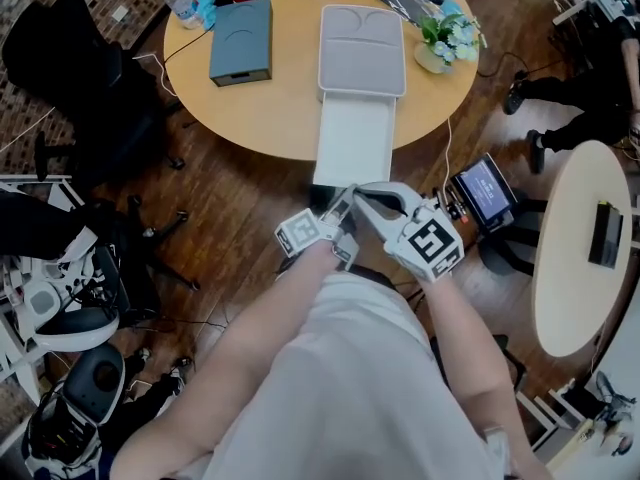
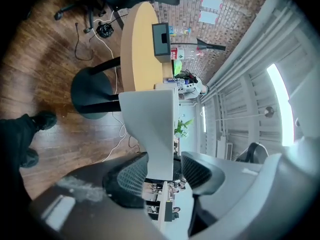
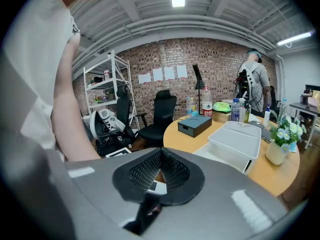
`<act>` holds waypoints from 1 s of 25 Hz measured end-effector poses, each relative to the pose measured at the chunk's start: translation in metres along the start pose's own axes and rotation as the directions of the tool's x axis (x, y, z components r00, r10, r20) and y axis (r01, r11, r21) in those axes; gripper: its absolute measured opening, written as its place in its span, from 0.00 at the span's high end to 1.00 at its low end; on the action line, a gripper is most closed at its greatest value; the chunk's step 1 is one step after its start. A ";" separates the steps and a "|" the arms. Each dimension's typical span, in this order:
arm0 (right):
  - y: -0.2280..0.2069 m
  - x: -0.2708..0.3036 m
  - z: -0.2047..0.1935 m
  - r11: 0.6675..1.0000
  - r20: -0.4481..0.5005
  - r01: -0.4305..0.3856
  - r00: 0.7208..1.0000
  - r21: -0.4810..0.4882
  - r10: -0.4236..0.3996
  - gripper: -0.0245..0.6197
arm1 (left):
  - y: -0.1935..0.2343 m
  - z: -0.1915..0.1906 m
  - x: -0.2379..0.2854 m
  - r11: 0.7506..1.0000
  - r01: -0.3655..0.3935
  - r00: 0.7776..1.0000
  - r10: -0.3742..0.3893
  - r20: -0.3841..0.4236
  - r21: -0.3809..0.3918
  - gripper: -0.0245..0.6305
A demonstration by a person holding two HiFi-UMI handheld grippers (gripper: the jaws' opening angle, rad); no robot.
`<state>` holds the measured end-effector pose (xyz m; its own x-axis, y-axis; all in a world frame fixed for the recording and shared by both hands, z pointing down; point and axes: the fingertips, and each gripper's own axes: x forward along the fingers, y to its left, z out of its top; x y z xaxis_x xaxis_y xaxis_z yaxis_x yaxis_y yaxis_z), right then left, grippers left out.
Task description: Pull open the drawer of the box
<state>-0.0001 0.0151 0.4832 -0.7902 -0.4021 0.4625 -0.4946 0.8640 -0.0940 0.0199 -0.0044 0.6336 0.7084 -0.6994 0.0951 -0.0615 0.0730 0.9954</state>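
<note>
**Head view.** A round table [image 1: 280, 118] carries the box [image 1: 362, 48], pale grey and set near the table's middle. Its drawer [image 1: 355, 138] is drawn far out toward the person. The drawer's front end is carried past the table's rim and hangs over the wooden floor [image 1: 240, 198]. To the left of the drawer, a bare strip of tabletop is seen up to a blue-grey case [image 1: 240, 43]. To the right stands a potted plant [image 1: 445, 43], well apart from the drawer. A black chair [image 1: 90, 78] is placed left of the table. A device with a lit screen [image 1: 485, 190] is seen right of the drawer's end, near the right gripper [image 1: 358, 192]. The left gripper [image 1: 338, 204] is held at the drawer's front edge.

**Left gripper view.** The left gripper [image 2: 164, 171] is shown with its jaws narrowly parted and the drawer's [image 2: 150, 124] thin front wall between them. One pad [image 2: 131, 176] is laid against the wall. A slit of background is visible beside the other pad.

**Right gripper view.** The right gripper [image 3: 157, 171] is closed, pad against pad, and nothing is held. The box [image 3: 235, 139] is seen beyond it on the table [image 3: 185, 134]. Its lid is plain white, with rounded corners.
</note>
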 end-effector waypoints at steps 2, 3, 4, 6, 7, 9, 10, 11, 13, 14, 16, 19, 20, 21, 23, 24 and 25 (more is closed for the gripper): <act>-0.001 -0.001 0.002 1.000 0.009 0.015 1.000 0.006 -0.015 0.95 | -0.004 0.000 -0.005 0.996 -0.023 0.999 0.026 -0.037 0.081 0.60; -0.001 -0.001 0.004 1.000 0.013 0.022 1.000 0.009 -0.022 0.95 | -0.004 0.001 -0.012 0.990 -0.041 0.997 0.049 -0.053 0.133 0.59; 0.000 0.000 0.006 1.000 0.016 0.026 1.000 0.011 -0.026 0.95 | -0.005 0.004 -0.021 0.979 -0.064 0.995 0.078 -0.064 0.191 0.60; 0.002 0.004 0.014 1.000 0.033 0.025 0.999 0.013 -0.026 0.95 | -0.006 0.015 -0.041 0.957 -0.105 0.990 0.126 -0.062 0.270 0.61; 0.003 0.006 0.019 1.000 0.053 0.023 0.998 0.017 -0.024 0.95 | -0.007 0.020 -0.050 0.955 -0.116 0.989 0.136 -0.055 0.274 0.62; 0.004 0.009 0.028 0.999 0.091 0.019 0.996 0.029 -0.021 0.95 | -0.013 0.029 -0.063 0.960 -0.121 0.990 0.136 -0.041 0.252 0.62; 0.005 0.010 0.030 0.999 0.097 0.019 0.995 0.033 -0.022 0.95 | -0.018 0.036 -0.069 0.959 -0.124 0.990 0.137 -0.034 0.255 0.63; 0.006 0.010 0.032 0.999 0.101 0.022 0.995 0.036 -0.025 0.95 | -0.027 0.042 -0.072 0.966 -0.104 0.993 0.114 -0.026 0.237 0.64; 0.008 0.011 0.037 0.998 0.124 0.032 0.992 0.047 -0.038 0.95 | -0.058 0.048 -0.070 0.992 0.005 1.000 -0.004 -0.005 0.128 0.67; 0.010 0.012 0.040 0.998 0.131 0.038 0.990 0.049 -0.044 0.95 | -0.068 0.055 -0.073 0.992 0.020 1.000 -0.021 0.002 0.126 0.68; 0.016 0.016 0.045 0.998 0.138 0.049 0.989 0.048 -0.056 0.95 | -0.066 0.078 -0.092 0.954 -0.079 0.997 0.082 0.001 0.290 0.77; 0.019 0.014 0.052 0.995 0.143 0.082 0.986 0.050 -0.088 0.95 | -0.069 0.099 -0.109 0.837 -0.139 0.984 0.178 -0.023 0.530 0.90; 0.021 0.013 0.054 0.994 0.144 0.095 0.984 0.050 -0.102 0.95 | -0.077 0.102 -0.110 0.815 -0.118 0.985 0.170 -0.039 0.567 0.92; 0.023 0.012 0.056 0.993 0.146 0.110 0.983 0.048 -0.116 0.95 | -0.085 0.104 -0.112 0.799 -0.093 0.986 0.157 -0.057 0.594 0.93; 0.029 0.006 0.062 0.989 0.144 0.144 0.979 0.036 -0.148 0.95 | -0.099 0.107 -0.115 0.754 -0.049 0.984 0.150 -0.099 0.655 0.96; 0.033 0.003 0.064 0.986 0.138 0.165 0.976 0.028 -0.167 0.95 | -0.105 0.108 -0.117 0.711 -0.029 0.979 0.163 -0.124 0.703 0.96; 0.036 0.000 0.067 0.982 0.137 0.186 0.973 0.026 -0.188 0.95 | -0.111 0.109 -0.120 0.657 -0.007 0.972 0.181 -0.148 0.754 0.96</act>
<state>-0.0424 0.0263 0.4208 -0.7254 -0.5946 0.3468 -0.6419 0.7662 -0.0289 -0.1345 -0.0063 0.5128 0.7818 -0.5616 0.2709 -0.5756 -0.4832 0.6597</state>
